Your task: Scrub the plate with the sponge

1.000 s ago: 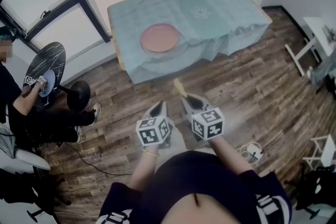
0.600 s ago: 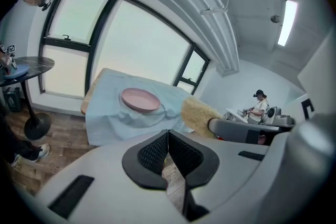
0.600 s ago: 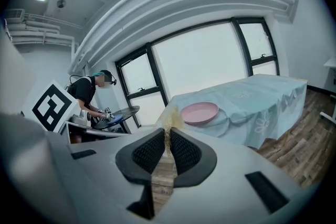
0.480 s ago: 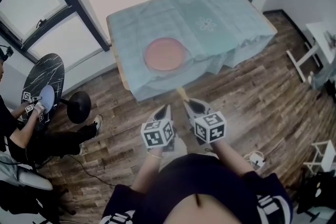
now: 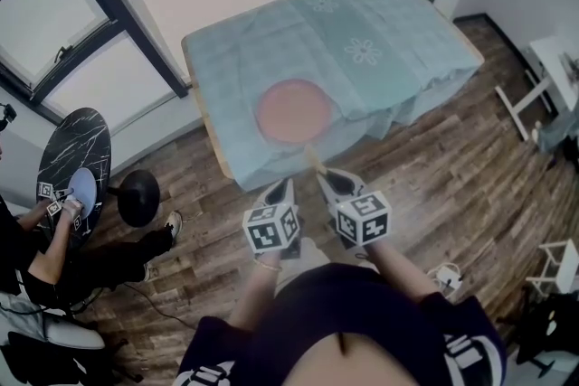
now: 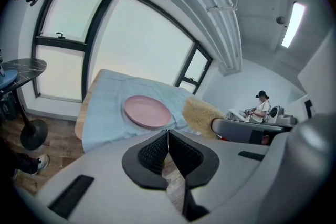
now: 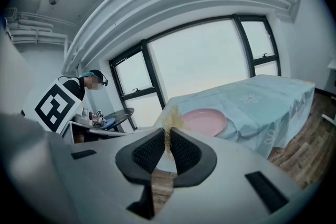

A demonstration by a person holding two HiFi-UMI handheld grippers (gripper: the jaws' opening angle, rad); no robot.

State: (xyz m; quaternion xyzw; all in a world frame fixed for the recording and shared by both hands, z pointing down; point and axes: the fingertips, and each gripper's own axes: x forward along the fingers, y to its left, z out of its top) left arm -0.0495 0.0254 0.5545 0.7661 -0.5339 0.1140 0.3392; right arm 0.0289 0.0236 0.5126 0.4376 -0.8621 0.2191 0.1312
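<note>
Head view, looking steeply down. A tabletop (image 5: 407, 41) fills the upper centre of the frame, draped in a pale blue cloth (image 5: 235, 59). The pink plate (image 5: 293, 110) lies flat on the cloth, close to the tabletop's near edge, just left of centre.

The left tongs (image 5: 280, 191) and right tongs (image 5: 330, 181) sit side by side at lower centre. Both are over the wooden floor (image 5: 452, 158) and point toward the plate. Each marker cube faces the camera.

Left tongs: jaws pressed together, nothing between them.

Right tongs: clamped on the sponge (image 7: 169, 122). It is yellow, with a thin edge pinched between the pads and standing up above them. From above, the sponge sticks out ahead of the right tongs, reaching to about the hanging hem of the cloth. It is apart from the plate.

Lower left of the frame: a seated person (image 5: 54, 258) at a small round dark tabletop (image 5: 77, 145). A black round base (image 5: 137, 199) stands on the floor beside it. Dark-framed windows are at upper left.
</note>
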